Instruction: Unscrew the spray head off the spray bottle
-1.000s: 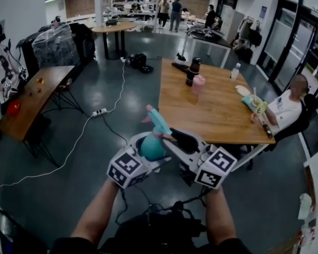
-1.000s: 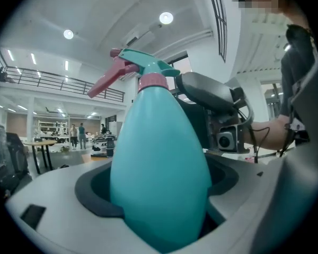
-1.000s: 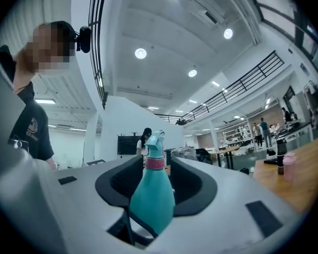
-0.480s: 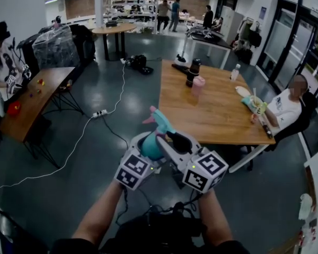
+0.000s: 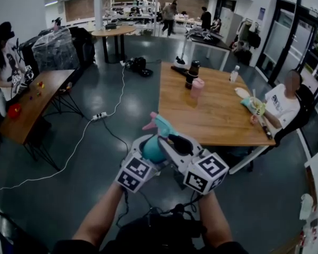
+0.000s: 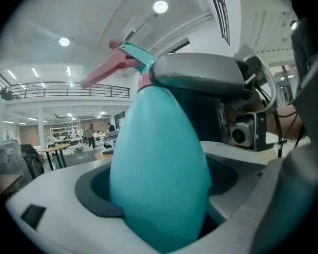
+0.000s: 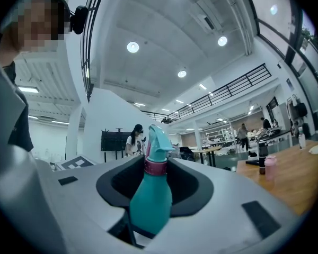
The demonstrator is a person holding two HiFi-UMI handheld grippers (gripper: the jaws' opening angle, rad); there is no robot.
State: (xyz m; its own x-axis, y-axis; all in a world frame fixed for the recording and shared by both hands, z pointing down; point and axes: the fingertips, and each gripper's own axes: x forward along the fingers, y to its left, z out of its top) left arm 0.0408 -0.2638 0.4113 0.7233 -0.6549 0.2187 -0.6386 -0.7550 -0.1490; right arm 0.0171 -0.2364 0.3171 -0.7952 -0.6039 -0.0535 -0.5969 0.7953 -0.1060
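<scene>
While your left gripper (image 6: 156, 180) clamps the teal bottle (image 6: 159, 157) by its belly, both pads pressed on its sides, the bottle rises out of those jaws with its neck past the fingertips. Your right gripper (image 7: 156, 180) reaches in from the other side, and its jaws are closing round the pink collar (image 7: 155, 166) under the spray head (image 7: 158, 137). The collar sits between those jaws, midway along the pads, which stand just beside it and do not yet press on it. The head stands above the right jaws, and its pink trigger (image 6: 103, 74) points away from them. A wooden table (image 5: 217, 118) lies beyond the right jaws, to their right.
</scene>
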